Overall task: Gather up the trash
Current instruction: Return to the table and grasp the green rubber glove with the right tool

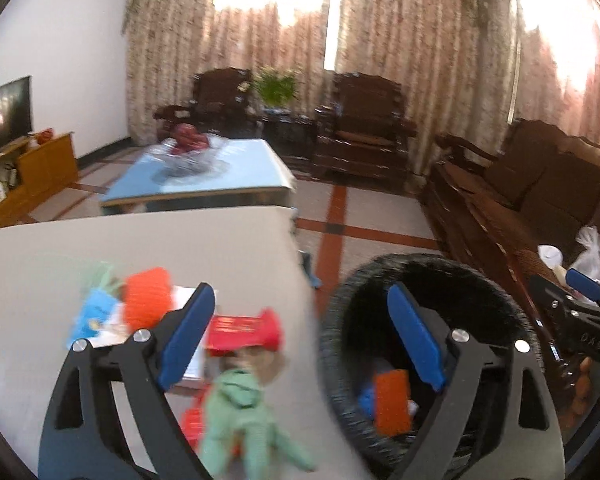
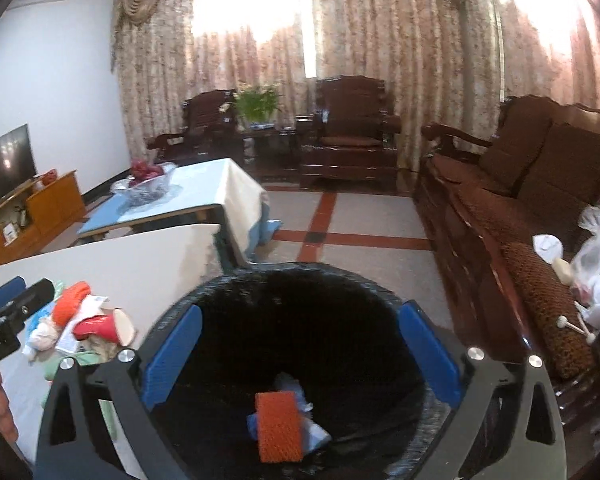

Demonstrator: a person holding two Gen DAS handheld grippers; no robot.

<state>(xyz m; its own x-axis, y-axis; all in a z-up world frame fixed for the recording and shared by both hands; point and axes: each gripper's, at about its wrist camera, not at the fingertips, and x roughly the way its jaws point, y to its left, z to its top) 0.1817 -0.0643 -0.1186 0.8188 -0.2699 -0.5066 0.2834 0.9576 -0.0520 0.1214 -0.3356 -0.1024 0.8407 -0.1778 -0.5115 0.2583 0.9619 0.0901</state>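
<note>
Both claws stand apart with nothing between the pads: the right claw point(image 2: 300, 356) over the black bin point(image 2: 300, 280) holding an orange wrapper point(image 2: 278, 426), the left claw point(image 1: 300, 344) straddling the counter point(image 1: 140, 240) edge above heaped trash point(image 1: 236, 360), a green cloth point(image 1: 240, 420) nearest

The bin point(image 2: 220, 292) looked matt black mesh; the counter point(image 1: 180, 240) was smooth, the orange piece point(image 2: 278, 426) perhaps ribbed foam.

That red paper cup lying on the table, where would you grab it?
Across the wall of the red cup, probably. It lies on its side atop the trash pile, its open mouth facing the bin, so its curved wall is exposed. The open left gripper, coming from above, could likely pinch it there.
</note>
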